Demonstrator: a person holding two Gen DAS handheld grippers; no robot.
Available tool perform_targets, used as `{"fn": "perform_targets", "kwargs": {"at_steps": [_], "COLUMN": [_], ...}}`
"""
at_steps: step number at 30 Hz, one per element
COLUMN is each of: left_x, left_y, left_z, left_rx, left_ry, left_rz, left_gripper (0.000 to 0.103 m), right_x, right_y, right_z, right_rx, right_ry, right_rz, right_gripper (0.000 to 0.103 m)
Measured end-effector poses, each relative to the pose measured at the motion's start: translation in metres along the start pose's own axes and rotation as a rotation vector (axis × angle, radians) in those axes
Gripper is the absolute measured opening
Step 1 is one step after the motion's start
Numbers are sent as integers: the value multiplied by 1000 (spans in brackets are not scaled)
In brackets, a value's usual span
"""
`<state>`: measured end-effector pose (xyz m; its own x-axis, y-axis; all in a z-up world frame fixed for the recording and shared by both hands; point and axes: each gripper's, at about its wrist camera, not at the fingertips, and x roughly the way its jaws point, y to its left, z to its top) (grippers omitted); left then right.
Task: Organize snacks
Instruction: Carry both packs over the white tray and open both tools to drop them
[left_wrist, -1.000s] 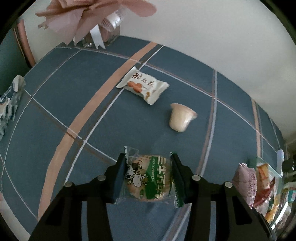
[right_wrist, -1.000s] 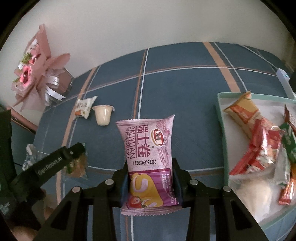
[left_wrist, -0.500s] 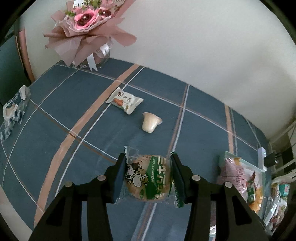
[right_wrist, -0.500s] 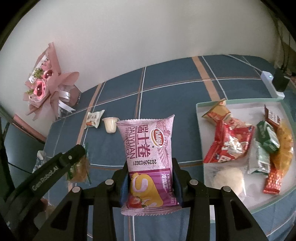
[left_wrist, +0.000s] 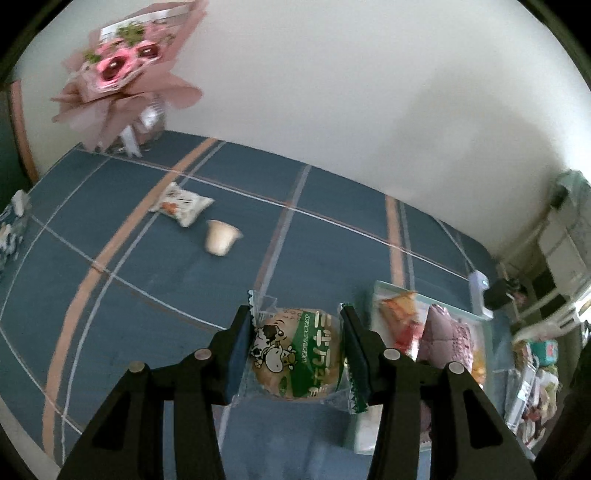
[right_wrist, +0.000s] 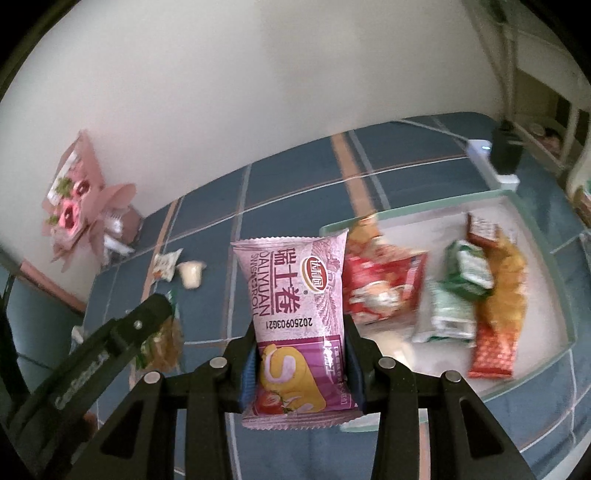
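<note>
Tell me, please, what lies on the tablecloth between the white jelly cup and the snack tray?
Nothing: in the left wrist view, only bare blue tablecloth lies between the jelly cup and the tray.

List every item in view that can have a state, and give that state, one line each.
left gripper: shut on the cow-print snack
right gripper: shut on the pink swiss roll pack
jelly cup: lying tipped on the tablecloth
white snack packet: lying flat, sealed
tray: holding several packets
</note>
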<state>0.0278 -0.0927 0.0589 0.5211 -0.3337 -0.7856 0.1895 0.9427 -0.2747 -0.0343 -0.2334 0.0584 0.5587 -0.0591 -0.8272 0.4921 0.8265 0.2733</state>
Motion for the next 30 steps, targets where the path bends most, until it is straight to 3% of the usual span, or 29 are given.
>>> {"fn": "perform_targets", "kwargs": {"at_steps": [16, 24, 30], "left_x": [0, 12, 24], "left_y": [-88, -122, -148], "left_z": [-33, -56, -78], "left_rx": [222, 314, 398], "left_ry": [21, 65, 97], "left_rz": [-90, -128, -131], "left_gripper": [50, 50, 50], "right_x": [-24, -42, -42], "right_y": [-106, -165, -184], "right_z": [19, 17, 18], "right_rx": [193, 290, 317], "right_ry": [-48, -78, -75], "right_rz": [-100, -214, -256], "right_gripper": [42, 42, 42]}}
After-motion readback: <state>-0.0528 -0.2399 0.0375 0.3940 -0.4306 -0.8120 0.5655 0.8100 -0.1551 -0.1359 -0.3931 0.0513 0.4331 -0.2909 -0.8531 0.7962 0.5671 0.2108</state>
